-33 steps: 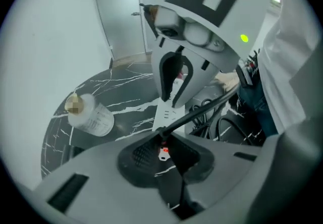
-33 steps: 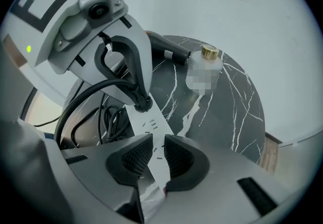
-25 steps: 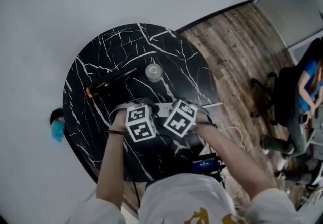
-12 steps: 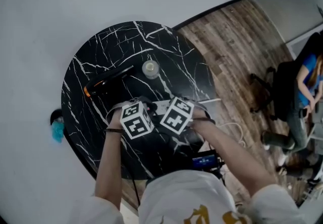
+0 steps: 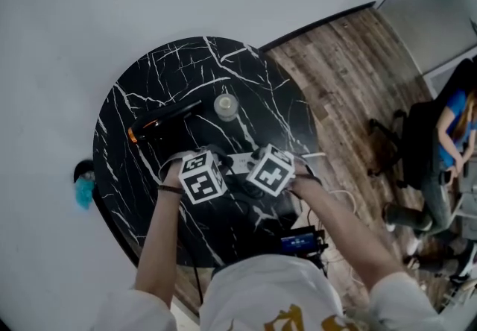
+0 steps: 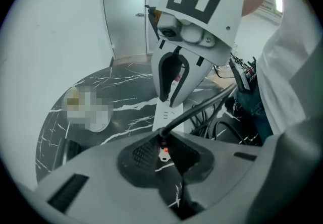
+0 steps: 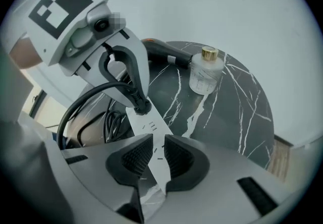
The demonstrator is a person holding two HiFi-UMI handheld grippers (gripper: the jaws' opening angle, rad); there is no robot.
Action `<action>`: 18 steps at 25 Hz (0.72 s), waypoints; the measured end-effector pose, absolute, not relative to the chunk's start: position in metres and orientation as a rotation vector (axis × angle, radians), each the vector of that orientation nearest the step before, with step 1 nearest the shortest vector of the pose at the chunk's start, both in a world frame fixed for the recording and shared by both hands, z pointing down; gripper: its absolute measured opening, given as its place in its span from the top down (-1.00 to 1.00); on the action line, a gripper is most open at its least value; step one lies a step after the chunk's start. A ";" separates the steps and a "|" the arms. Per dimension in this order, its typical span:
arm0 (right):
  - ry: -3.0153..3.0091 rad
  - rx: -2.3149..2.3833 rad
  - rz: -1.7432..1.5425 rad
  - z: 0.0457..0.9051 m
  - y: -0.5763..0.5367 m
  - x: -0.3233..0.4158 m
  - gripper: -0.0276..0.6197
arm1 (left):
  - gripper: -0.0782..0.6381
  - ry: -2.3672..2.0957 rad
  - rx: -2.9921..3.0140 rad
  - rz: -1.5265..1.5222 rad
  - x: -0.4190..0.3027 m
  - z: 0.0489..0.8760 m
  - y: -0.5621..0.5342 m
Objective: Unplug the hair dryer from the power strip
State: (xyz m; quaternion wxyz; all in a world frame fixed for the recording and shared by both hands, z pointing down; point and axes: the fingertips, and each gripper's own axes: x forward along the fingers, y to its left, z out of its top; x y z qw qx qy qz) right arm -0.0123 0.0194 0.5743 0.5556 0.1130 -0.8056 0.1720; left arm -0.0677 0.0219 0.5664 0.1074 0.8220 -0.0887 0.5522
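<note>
A white power strip [image 7: 149,126] lies on the black marble table [image 5: 149,76]. My right gripper [image 7: 154,155] is shut on the strip, one pad on each long side. My left gripper [image 6: 164,143] is shut on the black plug [image 7: 140,105], which sits on the strip's top face. The plug's black cable [image 6: 202,106] runs off toward the table's near edge. The black and orange hair dryer [image 5: 160,122] lies at the far left of the table, apart from both grippers. In the head view the marker cubes hide both sets of jaws.
A glass bottle with a gold cap [image 7: 205,72] stands beyond the strip, near the hair dryer's end. Coiled black cables [image 6: 222,129] hang by the table's near edge. A person sits on a chair [image 5: 421,136] at the right, over wooden floor.
The left gripper has rolled slightly about its own axis. Both grippers stay in the same place, on the plug and the strip.
</note>
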 end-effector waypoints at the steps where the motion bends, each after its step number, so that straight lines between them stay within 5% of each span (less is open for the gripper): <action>1: -1.933 0.234 0.368 0.571 0.021 -0.015 0.70 | 0.66 -0.269 2.427 1.622 -0.068 0.566 0.023; 18: -1.942 0.198 0.260 0.575 0.025 -0.035 0.58 | 0.66 -0.281 2.462 1.713 -0.066 0.561 0.019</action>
